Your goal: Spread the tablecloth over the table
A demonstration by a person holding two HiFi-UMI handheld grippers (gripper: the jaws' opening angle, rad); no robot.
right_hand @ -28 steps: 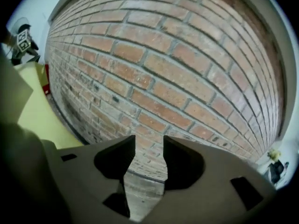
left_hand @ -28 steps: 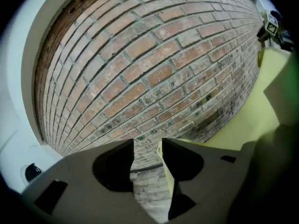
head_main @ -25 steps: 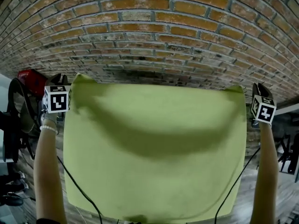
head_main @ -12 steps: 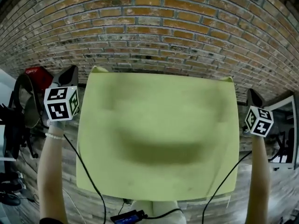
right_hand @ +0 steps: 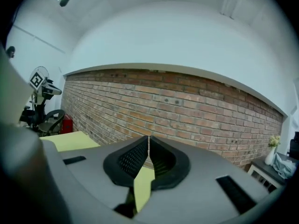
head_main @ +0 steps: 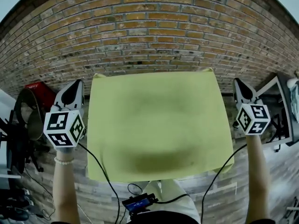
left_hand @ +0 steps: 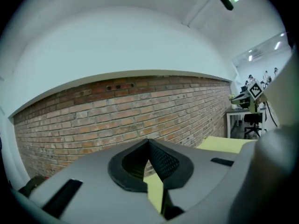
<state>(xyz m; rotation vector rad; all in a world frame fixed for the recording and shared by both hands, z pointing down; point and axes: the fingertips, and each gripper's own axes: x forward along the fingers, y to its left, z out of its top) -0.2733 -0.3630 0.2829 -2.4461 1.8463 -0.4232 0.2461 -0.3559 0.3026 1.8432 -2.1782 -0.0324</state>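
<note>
The yellow-green tablecloth (head_main: 154,120) lies spread flat over the table and hides its top; its two far corners sit slightly peaked near the brick wall. My left gripper (head_main: 75,84) hovers off the cloth's left edge and my right gripper (head_main: 237,81) off its right edge, both apart from the cloth. In the left gripper view the jaws (left_hand: 148,142) meet at the tips with nothing pinched; the tablecloth (left_hand: 224,144) lies to the right, with a sliver in the gap below. The right gripper (right_hand: 148,138) is likewise shut, with the tablecloth (right_hand: 70,140) on its left.
A brick wall (head_main: 149,31) runs close behind the table. A red box (head_main: 39,88) and a black chair (head_main: 25,120) stand at the left, a white desk (head_main: 280,111) at the right. Cables and a small device (head_main: 138,203) hang at my waist.
Both grippers have drawn back from the cloth's far corners and risen, ending beside its side edges. The cloth stays flat on the table; the arm shadows have left it.
</note>
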